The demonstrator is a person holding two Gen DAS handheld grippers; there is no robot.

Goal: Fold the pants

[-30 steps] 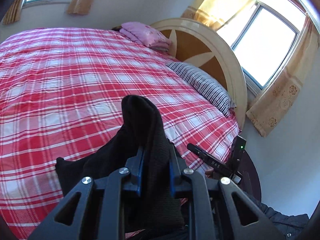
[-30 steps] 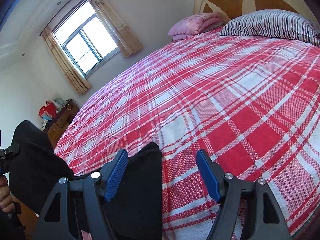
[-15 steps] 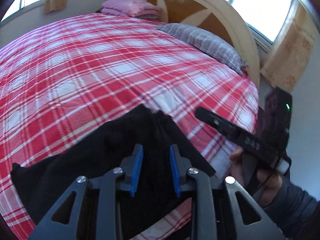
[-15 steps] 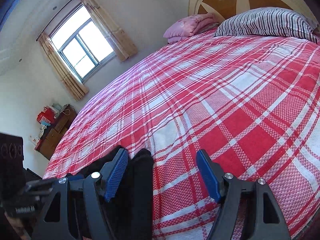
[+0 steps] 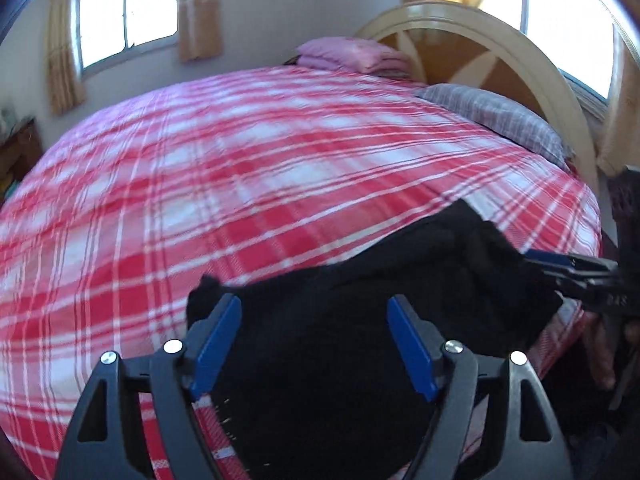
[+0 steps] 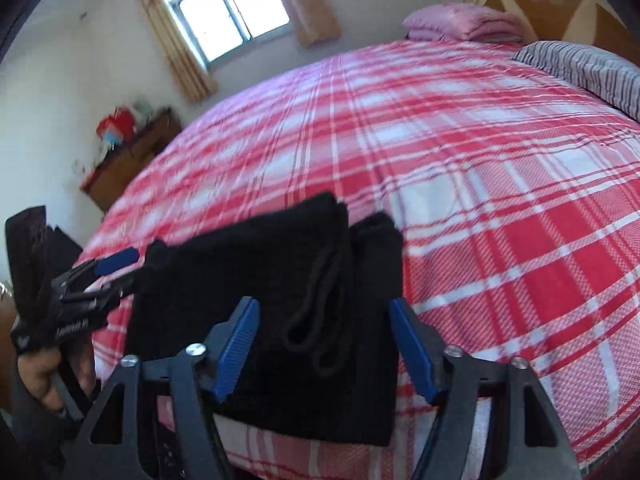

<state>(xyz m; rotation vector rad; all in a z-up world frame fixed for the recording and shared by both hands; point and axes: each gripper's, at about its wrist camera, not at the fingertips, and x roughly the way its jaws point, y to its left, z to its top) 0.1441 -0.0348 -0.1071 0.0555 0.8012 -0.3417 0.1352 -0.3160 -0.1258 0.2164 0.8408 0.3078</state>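
Observation:
The black pants [image 5: 360, 320] lie folded in a flat bundle on the near edge of the red plaid bed [image 5: 240, 184]. In the right wrist view the pants [image 6: 280, 288] show a drawstring loop on top. My left gripper [image 5: 316, 340] is open with its blue pads on either side above the pants, holding nothing. My right gripper [image 6: 324, 344] is open over the bundle as well. The right gripper shows at the pants' right end in the left wrist view [image 5: 568, 268]. The left gripper shows at the pants' left end in the right wrist view [image 6: 100, 276].
A striped pillow [image 5: 492, 120] and folded pink bedding [image 5: 352, 56] lie at the arched headboard [image 5: 500, 52]. A wooden cabinet with red items [image 6: 128, 152] stands by the wall under a curtained window [image 6: 228, 12].
My left gripper has opened and let go of the pants, which now lie flat on the bed. Both grippers have pulled back and swung round toward the bundle.

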